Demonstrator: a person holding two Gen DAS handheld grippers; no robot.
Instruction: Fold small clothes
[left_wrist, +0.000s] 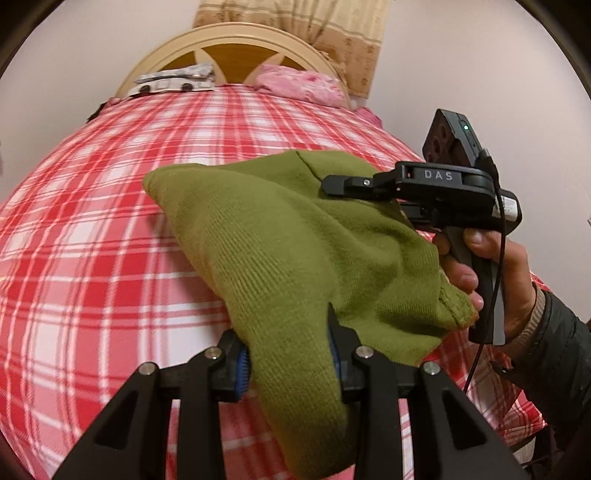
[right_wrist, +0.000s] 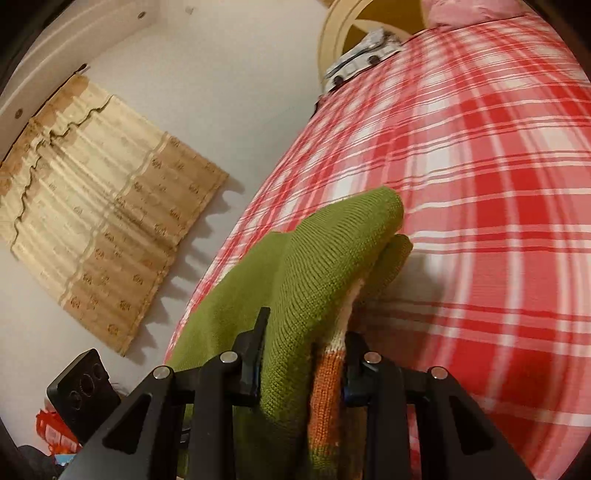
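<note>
Both tongs clamped on cloth, held up and close together.

The left tongs (left_wrist: 288, 354) sit at 6 o'clock in the left wrist view, blue-padded fingers (left_wrist: 242, 371) drawn in on a fold of green knit garment (left_wrist: 280, 236) bunched between them. The right tongs (left_wrist: 343, 184) appear at 3 o'clock in that same view, lying level with their tips pointing toward 9 o'clock and pressed into the garment's upper edge. The person's right hand (left_wrist: 491, 273) wraps the pistol handle below, fingers curled around it, a dark sleeve at the wrist. In the right wrist view the right tongs (right_wrist: 301, 369) close on green and orange knit.
</note>
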